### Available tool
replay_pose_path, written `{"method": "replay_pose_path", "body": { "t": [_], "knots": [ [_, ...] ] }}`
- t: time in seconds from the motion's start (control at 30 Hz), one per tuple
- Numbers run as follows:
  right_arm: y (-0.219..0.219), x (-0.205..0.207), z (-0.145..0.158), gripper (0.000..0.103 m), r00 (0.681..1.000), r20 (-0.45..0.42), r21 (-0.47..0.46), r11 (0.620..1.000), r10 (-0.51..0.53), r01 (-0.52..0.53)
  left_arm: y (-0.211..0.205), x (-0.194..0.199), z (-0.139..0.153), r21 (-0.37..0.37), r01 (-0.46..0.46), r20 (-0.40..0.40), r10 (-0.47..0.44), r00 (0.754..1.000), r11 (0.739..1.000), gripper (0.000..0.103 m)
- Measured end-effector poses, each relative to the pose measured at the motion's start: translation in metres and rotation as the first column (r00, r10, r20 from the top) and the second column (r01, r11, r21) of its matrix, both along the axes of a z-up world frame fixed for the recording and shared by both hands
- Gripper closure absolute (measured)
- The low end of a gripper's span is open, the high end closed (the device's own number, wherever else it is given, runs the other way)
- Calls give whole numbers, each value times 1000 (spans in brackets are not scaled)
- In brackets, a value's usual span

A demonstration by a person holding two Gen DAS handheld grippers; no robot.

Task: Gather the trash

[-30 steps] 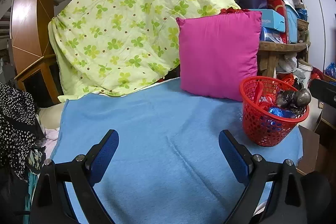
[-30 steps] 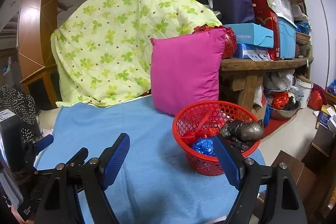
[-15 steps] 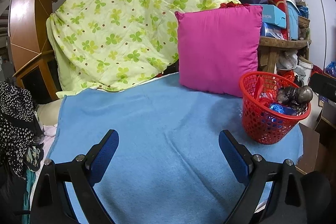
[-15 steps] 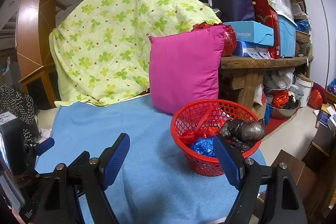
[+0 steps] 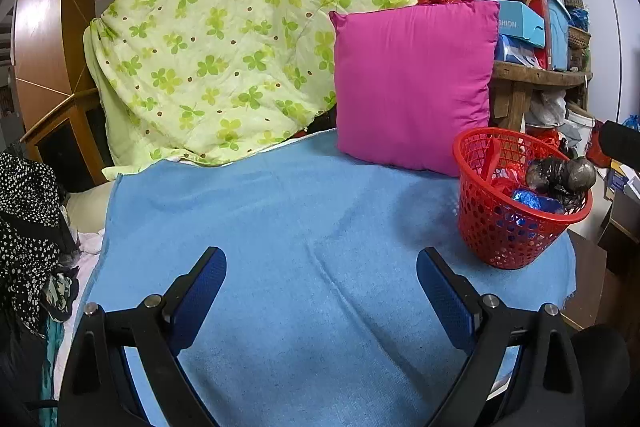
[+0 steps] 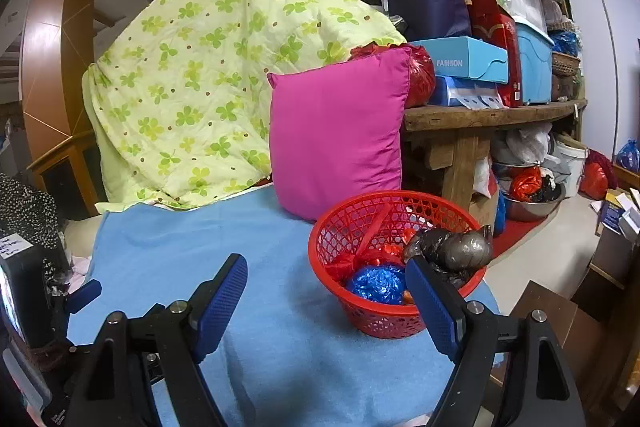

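Basket contents mark your progress: the red mesh basket [image 6: 394, 311] stands at the right end of the blue towel [image 5: 280, 227], just in front of the magenta cushion [image 5: 414, 83], and it already holds a grey-black plastic bundle [image 6: 452, 251] resting against its rim, a crumpled blue foil bag [image 6: 376, 283] and red wrappers [image 6: 360, 259]. Your left gripper [image 5: 320, 287] hovers over the bare middle of the towel with its jaws wide apart and nothing between them. Your right gripper [image 6: 326, 295] is likewise spread and empty; one of its fingers [image 6: 434, 311] overlaps the basket's near side in the right wrist view, but whether it touches the basket cannot be told. No loose trash shows on the towel in either view, so collection here looks essentially finished. What remains, at most, is a check of areas outside the views, such as the towel's near edge and the spotted fabric [image 5: 28, 211] to your left.
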State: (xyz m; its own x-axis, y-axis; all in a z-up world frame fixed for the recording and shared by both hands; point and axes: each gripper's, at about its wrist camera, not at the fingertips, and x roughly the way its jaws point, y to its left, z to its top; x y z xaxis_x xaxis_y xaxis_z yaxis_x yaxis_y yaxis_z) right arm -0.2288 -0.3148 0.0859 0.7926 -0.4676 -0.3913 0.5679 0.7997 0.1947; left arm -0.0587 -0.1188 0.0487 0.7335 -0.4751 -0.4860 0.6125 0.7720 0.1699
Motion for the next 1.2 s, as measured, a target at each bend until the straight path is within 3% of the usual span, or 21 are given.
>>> {"method": "replay_pose_path", "body": {
  "t": [1.2],
  "knots": [
    [8, 5, -4, 19, 1000, -5, 8, 1000, 15, -15, 0, 2, -3, 7, -14, -16, 15, 1000, 1000, 7]
  ]
}}
